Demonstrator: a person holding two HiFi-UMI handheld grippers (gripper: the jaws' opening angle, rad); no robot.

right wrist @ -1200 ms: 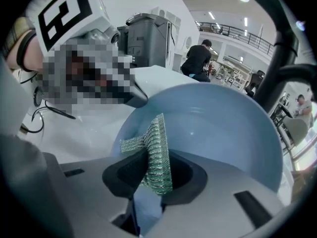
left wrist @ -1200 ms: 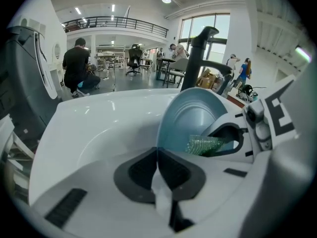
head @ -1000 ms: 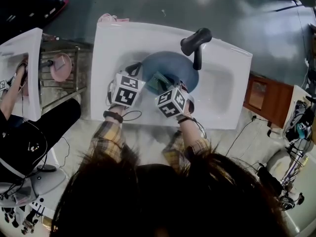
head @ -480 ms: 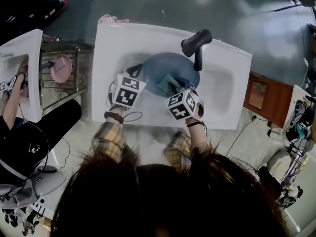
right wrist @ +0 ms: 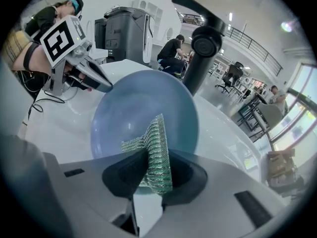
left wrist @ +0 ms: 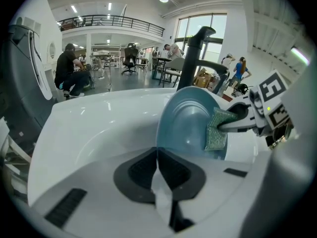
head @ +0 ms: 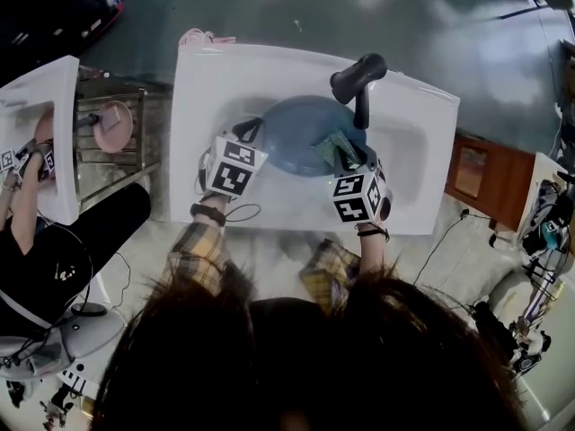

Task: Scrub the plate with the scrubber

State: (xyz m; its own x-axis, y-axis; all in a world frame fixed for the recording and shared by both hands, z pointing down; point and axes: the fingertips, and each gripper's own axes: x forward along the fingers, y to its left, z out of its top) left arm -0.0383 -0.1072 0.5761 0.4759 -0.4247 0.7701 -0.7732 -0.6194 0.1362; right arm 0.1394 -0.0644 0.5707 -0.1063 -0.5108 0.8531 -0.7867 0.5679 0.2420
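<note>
In a white sink (head: 413, 164), the blue plate (left wrist: 190, 123) is clamped by left tongs (left wrist: 157, 152), the scrubber (right wrist: 157, 133) by right tongs (right wrist: 151, 158).

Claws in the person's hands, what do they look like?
The left claw and right claw are white with dark grey fingers. Each carries a white cube with black square markers. The person wears yellow checked sleeves and black wrist straps, plus a thin black cable.
</note>
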